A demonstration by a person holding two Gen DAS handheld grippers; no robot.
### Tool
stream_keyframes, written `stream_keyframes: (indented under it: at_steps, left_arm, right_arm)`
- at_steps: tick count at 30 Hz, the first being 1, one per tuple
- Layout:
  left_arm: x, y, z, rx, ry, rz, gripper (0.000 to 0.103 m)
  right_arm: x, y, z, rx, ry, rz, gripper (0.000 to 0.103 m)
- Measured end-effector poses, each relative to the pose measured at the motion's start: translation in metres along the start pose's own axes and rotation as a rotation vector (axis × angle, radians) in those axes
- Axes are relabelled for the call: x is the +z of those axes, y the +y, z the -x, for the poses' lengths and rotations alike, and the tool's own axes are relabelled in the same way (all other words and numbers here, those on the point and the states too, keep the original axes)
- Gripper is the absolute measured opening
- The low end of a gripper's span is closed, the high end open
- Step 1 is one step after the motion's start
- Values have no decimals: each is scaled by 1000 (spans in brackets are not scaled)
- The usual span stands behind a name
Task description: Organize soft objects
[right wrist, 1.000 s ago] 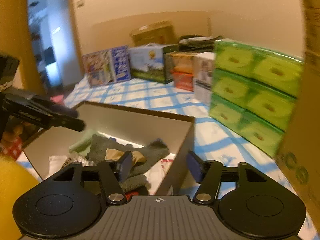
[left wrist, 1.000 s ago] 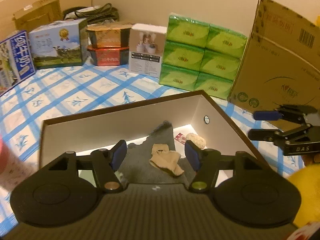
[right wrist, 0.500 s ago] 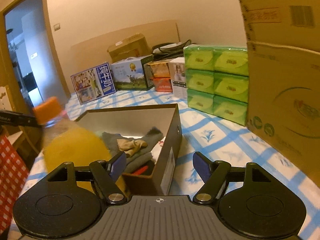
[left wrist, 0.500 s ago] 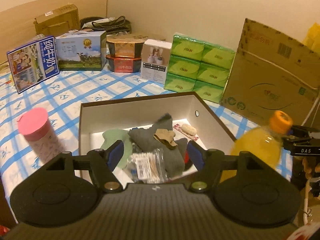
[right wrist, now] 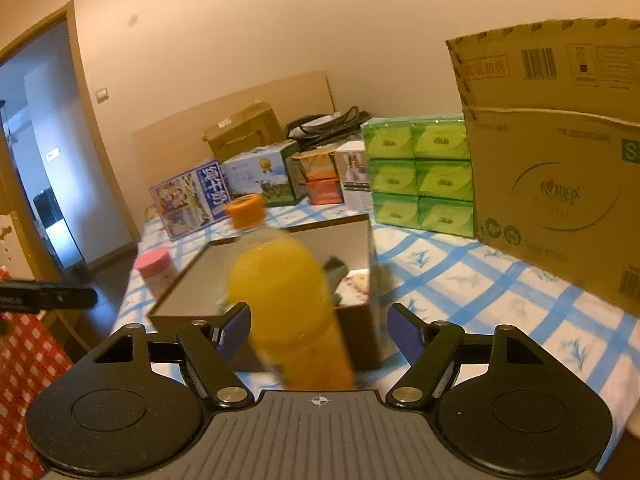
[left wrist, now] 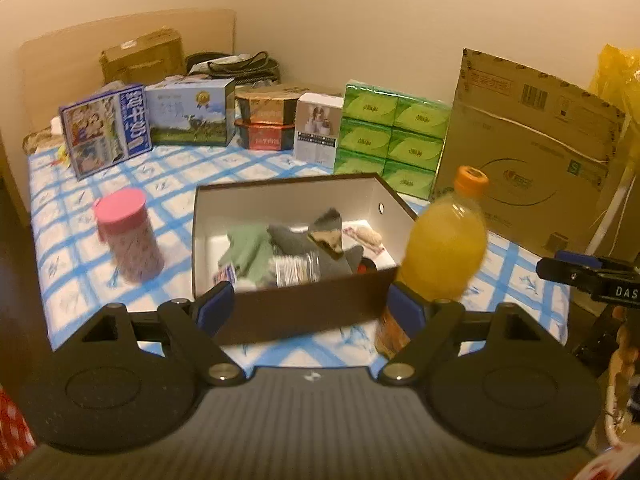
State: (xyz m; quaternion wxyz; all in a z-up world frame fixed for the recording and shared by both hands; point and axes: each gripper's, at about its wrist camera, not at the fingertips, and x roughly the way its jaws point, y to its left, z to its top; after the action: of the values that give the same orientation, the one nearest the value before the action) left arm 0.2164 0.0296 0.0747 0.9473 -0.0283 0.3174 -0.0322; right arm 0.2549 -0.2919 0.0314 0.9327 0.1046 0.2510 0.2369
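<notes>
We see an open brown cardboard box with white inside walls (left wrist: 304, 312) holding a crumpled pale green cloth (left wrist: 248, 250), a dark grey sock (left wrist: 298, 240) and a small tan sock (left wrist: 326, 238) heaped on top.

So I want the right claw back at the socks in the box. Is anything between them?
Yes. The orange bottle stands upright just ahead of the open right claw, in front of the box that holds the socks. The left claw faces only the box's near wall.
</notes>
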Motion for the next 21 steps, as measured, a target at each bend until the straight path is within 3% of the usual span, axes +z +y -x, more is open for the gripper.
stream_keyframes:
  at_steps: [6,14,21]
  left_arm:
    - [-31,-5,39,12,16,34,82]
    - [-67,-7,86,18,7,45,82]
    - [-99,-14,116,27,-10,41,82]
  right_arm:
    - [-22,39,35,17,6,-53,80]
    - [-54,83,67,-59,68,-95,80]
    - [-91,117,90,-77,89,-58,80]
